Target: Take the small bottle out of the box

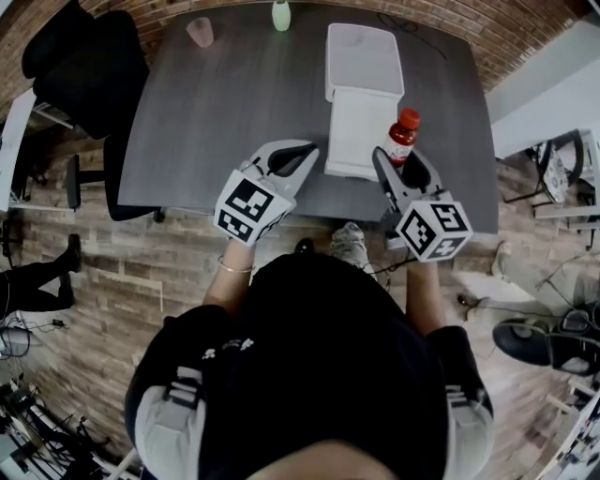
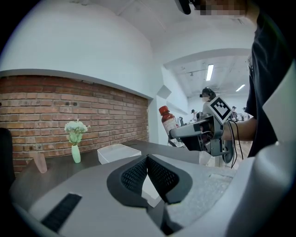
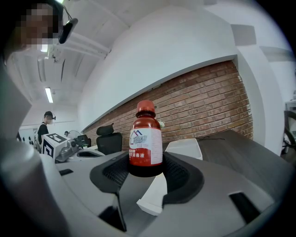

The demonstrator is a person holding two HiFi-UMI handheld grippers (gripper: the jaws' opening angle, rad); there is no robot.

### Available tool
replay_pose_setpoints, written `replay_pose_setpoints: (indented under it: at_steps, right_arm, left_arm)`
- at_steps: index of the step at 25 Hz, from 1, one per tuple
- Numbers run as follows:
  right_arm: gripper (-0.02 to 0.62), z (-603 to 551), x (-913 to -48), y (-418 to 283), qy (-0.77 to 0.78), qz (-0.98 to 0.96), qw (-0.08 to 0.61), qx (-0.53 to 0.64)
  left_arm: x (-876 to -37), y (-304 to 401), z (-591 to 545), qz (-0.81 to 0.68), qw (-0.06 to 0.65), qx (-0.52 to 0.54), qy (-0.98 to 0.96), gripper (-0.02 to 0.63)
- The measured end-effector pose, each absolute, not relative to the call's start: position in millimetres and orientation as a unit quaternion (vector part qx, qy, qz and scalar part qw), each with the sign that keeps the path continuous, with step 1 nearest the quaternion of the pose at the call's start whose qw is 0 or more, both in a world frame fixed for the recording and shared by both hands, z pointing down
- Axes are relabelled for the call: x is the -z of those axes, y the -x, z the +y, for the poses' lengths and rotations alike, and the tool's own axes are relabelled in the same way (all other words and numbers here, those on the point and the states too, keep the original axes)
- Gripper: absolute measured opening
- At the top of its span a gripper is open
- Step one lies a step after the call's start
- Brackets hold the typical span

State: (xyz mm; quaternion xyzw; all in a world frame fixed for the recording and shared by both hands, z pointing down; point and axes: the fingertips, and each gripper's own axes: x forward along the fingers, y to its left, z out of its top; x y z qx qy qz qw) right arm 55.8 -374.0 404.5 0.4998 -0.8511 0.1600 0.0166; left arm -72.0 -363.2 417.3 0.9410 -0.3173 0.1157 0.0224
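A small brown bottle with a red cap and a white label stands upright between the pads of my right gripper, which is shut on its lower half. It hangs just right of the white box, whose lid lies open toward the far side. In the right gripper view the bottle fills the middle, with the box behind it. My left gripper hovers left of the box near the table's front edge, shut and with nothing in it. In the left gripper view the bottle shows above the right gripper.
The dark grey table carries a pink cup and a green vase at its far edge. A black office chair stands at the table's left end. A thin cable lies at the far right corner.
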Motion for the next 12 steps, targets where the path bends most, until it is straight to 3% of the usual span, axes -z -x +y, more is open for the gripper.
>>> replay_pose_setpoints:
  at_steps: [12]
  right_arm:
    - [0.219,-374.6,-403.2,-63.7,-0.504,-0.848,0.026,-0.161]
  left_arm:
    - [-414.1,72.4,-368.4,-0.326,0.027,-0.109,-0.939,0.002]
